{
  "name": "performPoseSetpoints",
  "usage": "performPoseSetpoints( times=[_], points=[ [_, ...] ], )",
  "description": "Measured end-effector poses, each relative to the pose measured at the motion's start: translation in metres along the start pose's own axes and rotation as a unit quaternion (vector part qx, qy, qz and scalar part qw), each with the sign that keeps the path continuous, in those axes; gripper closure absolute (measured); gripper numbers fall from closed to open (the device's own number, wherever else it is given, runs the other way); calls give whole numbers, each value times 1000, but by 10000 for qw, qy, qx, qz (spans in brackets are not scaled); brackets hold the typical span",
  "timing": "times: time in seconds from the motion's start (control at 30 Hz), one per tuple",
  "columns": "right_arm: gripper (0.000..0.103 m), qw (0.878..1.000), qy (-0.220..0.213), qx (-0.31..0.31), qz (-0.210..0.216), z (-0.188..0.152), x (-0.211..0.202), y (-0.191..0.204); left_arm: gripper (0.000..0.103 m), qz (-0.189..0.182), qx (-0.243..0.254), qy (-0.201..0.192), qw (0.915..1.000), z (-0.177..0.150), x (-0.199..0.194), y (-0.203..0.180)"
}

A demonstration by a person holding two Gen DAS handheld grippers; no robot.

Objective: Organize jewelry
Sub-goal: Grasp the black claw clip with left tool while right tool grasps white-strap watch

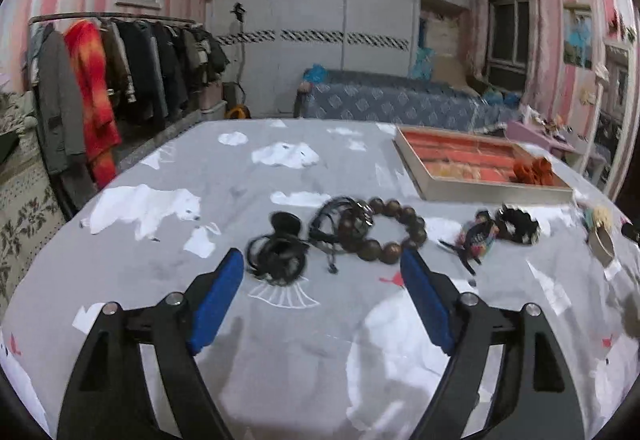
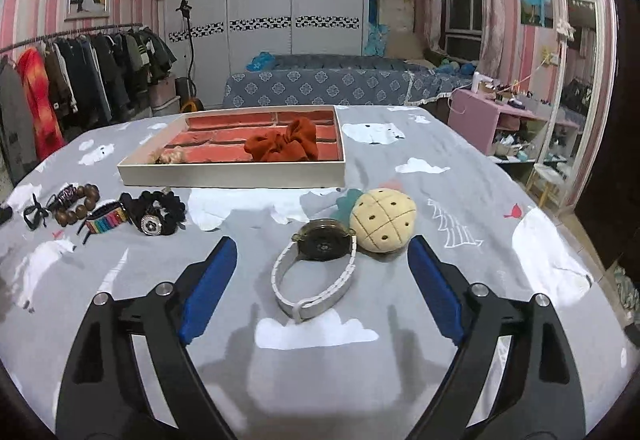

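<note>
Right wrist view, grey cloud-print bedspread (image 2: 460,199), pink-striped bedroom, both grippers' jaws open.

One tray (image 2: 232,171), one watch (image 2: 316,272), one bead bracelet (image 1: 384,236).

Left claw (image 1: 322,262), right claw (image 2: 322,250), black arms, blue pads, silver screws

a: the bead bracelet (image 1: 380,234) looked like polished wood, glossy brown. the sheet (image 2: 460,207) was matt printed cloth.

b: the watch (image 2: 316,268) had a smooth white plastic-looking strap, the scrunchie (image 2: 282,146) soft rust cloth, the tray (image 2: 232,175) matt cream walls.
</note>
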State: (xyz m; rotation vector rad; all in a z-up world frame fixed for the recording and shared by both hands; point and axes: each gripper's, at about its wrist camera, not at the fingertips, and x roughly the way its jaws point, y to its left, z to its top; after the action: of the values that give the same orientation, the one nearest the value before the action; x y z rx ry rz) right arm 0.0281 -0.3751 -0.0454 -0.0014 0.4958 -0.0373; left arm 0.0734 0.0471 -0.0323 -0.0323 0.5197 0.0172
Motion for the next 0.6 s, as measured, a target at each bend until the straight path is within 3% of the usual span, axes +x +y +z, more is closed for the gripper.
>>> performPoseSetpoints(
  times=[0.23,0.6],
  points=[
    [17,10000,-30,21,-66,3,0,-3,24,44,227,82,9997,-8,7,-7],
    [16,9997,241,23,44,-1,9,0,24,47,188,156,9997,-20,10,0]
  ],
)
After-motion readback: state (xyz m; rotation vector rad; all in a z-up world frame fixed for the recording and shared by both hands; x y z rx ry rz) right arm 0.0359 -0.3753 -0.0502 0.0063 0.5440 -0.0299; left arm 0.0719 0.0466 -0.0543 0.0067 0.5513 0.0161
